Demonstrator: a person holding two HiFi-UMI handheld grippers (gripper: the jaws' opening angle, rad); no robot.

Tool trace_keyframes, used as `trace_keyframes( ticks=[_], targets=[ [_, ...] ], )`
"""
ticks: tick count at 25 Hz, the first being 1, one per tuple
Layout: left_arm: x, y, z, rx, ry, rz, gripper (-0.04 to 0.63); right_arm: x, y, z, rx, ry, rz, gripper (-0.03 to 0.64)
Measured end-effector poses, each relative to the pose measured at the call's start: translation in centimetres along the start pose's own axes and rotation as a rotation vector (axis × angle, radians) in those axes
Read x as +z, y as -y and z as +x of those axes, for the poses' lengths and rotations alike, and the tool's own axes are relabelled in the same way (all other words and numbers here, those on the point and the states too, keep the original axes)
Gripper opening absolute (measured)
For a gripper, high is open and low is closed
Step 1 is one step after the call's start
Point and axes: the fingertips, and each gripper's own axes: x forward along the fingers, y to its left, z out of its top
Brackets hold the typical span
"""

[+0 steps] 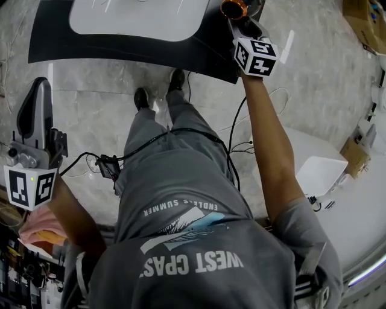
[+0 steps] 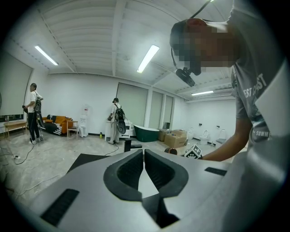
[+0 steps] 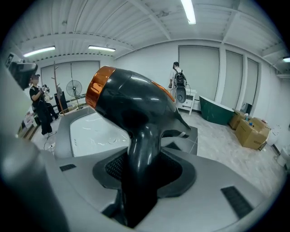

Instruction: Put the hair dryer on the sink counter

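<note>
The person is gripping the glossy black hair dryer with the orange rear ring [image 3: 131, 102] by its handle. The right gripper [image 3: 144, 168] is squeezing that handle from both sides, so the barrel is riding upright above the fingertips. Just beyond those fingers the dark slab sink counter [image 1: 120, 47] and its white basin [image 1: 139, 18] are waiting. The dryer seems to be hovering over the counter's end rather than resting there. The left gripper [image 2: 143, 158] is hanging low at the person's side, fingers pressed together on nothing, out of the way, I'd guess.

White walls [image 2: 90, 97]; marbled floor [image 1: 313, 72]; strip lights [image 2: 147, 59]; green bathtub [image 2: 146, 134].
</note>
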Motion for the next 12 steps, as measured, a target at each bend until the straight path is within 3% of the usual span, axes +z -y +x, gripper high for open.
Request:
trace_keyframes(
  ticks=[6,12],
  targets=[
    [0.3,0.4,0.4,0.01,-0.01,0.005,0.028,-2.5,1.1,1.2,-0.028,-0.056,-0.035,0.178],
    [-0.6,-1.1,1.1,0.011,0.002,-0.006,0.028,-3.3,0.6,2.9,-0.046,-0.11,-0.183,0.181]
  ],
)
